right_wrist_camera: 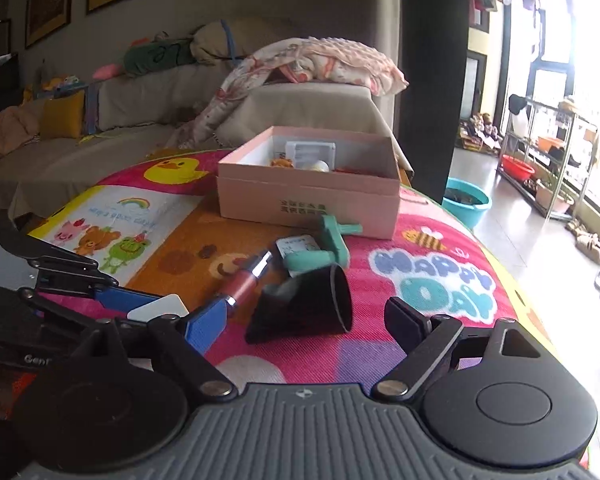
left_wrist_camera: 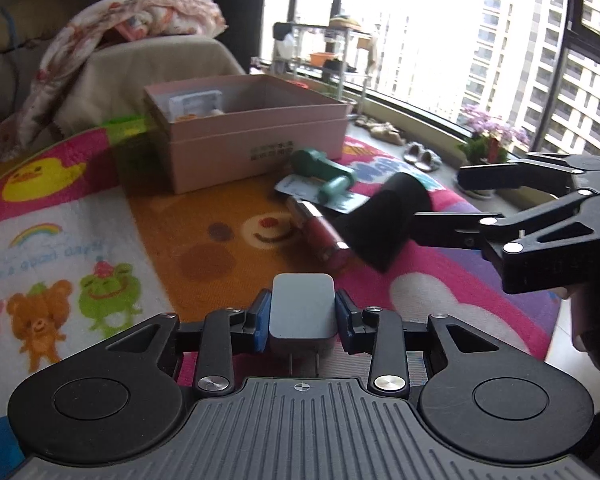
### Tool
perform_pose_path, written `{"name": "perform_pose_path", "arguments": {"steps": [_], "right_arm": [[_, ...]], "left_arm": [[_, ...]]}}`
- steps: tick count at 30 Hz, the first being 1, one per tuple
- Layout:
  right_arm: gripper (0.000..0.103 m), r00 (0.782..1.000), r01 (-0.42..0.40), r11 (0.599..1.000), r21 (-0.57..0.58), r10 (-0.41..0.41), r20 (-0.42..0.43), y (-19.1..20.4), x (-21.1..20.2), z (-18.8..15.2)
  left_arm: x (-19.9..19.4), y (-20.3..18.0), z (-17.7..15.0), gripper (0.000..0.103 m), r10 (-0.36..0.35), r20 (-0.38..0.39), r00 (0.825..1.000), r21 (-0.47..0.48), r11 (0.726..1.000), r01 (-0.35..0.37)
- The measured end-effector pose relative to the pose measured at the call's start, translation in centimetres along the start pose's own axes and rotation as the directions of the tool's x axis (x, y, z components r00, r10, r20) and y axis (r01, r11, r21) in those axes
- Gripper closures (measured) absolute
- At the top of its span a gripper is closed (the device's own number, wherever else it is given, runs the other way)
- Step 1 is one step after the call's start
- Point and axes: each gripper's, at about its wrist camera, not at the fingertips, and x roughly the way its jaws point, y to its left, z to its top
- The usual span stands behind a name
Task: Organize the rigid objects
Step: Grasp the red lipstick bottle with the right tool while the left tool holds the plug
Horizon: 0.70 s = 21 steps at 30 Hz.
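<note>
My left gripper [left_wrist_camera: 302, 314] is shut on a white plug charger [left_wrist_camera: 302, 308], held above the colourful mat; it also shows in the right wrist view [right_wrist_camera: 160, 307]. My right gripper [right_wrist_camera: 306, 320] is open and empty, just short of a black cone-shaped object [right_wrist_camera: 312, 308] lying on its side, and it shows at the right of the left wrist view [left_wrist_camera: 448, 200]. Beyond lie a red lipstick tube [right_wrist_camera: 246, 280], a teal plastic part [right_wrist_camera: 332, 246] and a small card [right_wrist_camera: 296, 246]. A pink open box [right_wrist_camera: 312, 192] with several items inside stands behind them.
The cartoon-print mat [right_wrist_camera: 420, 280] covers the surface. A sofa with a floral blanket [right_wrist_camera: 312, 64] stands behind the box. A teal basin [right_wrist_camera: 466, 200] and a metal rack [right_wrist_camera: 548, 160] stand on the floor to the right, near the windows.
</note>
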Motion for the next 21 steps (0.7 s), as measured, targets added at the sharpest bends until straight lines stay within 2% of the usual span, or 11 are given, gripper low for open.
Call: {"name": "perform_pose_path", "arguments": {"steps": [2, 3, 4, 5, 6, 8, 12, 14, 16, 18, 21], "right_arm": [[0.018, 0.999, 0.038, 0.999, -0.035, -0.037, 0.024, 1.1, 0.3, 0.4], [0.025, 0.998, 0.053, 0.997, -0.058, -0.051, 0.032, 1.7, 0.6, 0.7], [0.036, 0.998, 0.053, 0.995, -0.079, -0.051, 0.031, 2.4, 1.0, 1.0], [0.040, 0.999, 0.037, 0.995, -0.092, -0.035, 0.016, 2.9, 1.6, 1.4], [0.046, 1.000, 0.009, 0.996, -0.090, -0.009, -0.009, 3.3, 2.4, 1.8], [0.048, 0.998, -0.037, 0.997, -0.061, 0.033, -0.056, 3.8, 4.3, 2.6], [0.050, 0.991, -0.034, 0.999, -0.015, 0.032, -0.130, 4.1, 8.2, 3.4], [0.059, 0.988, -0.037, 0.999, -0.018, 0.034, -0.150, 4.2, 9.3, 3.6], [0.081, 0.985, -0.049, 0.998, -0.042, 0.042, -0.167, 4.5, 9.2, 3.5], [0.083, 0.977, -0.102, 0.994, -0.046, 0.091, -0.192, 4.6, 8.7, 3.3], [0.083, 0.976, -0.128, 0.986, -0.106, 0.106, -0.189, 4.9, 7.0, 2.3]], "left_arm": [[-0.2, 1.3, -0.1, 0.066, 0.078, 0.011, 0.997, -0.049, 0.996, -0.077], [-0.4, 1.9, -0.2, 0.066, 0.104, 0.010, 0.994, -0.076, 0.992, -0.103], [-0.5, 2.6, -0.3, 0.065, 0.129, 0.004, 0.992, -0.108, 0.986, -0.128], [-0.6, 3.1, -0.3, 0.065, 0.135, 0.003, 0.991, -0.128, 0.983, -0.134], [-0.8, 3.4, -0.4, 0.065, 0.122, 0.008, 0.992, -0.142, 0.983, -0.120], [-1.1, 3.8, -0.7, 0.064, 0.103, 0.019, 0.995, -0.155, 0.983, -0.099], [-1.3, 3.3, -1.0, 0.064, 0.104, 0.027, 0.994, -0.132, 0.986, -0.100], [-1.1, 3.2, -0.8, 0.064, 0.104, 0.028, 0.994, -0.135, 0.986, -0.099], [-1.1, 3.4, -0.9, 0.064, 0.095, 0.035, 0.995, -0.151, 0.985, -0.089], [-1.2, 3.7, -1.1, 0.064, 0.084, 0.043, 0.996, -0.172, 0.982, -0.076], [-1.4, 3.9, -1.2, 0.064, 0.077, 0.048, 0.996, -0.187, 0.980, -0.067]]}}
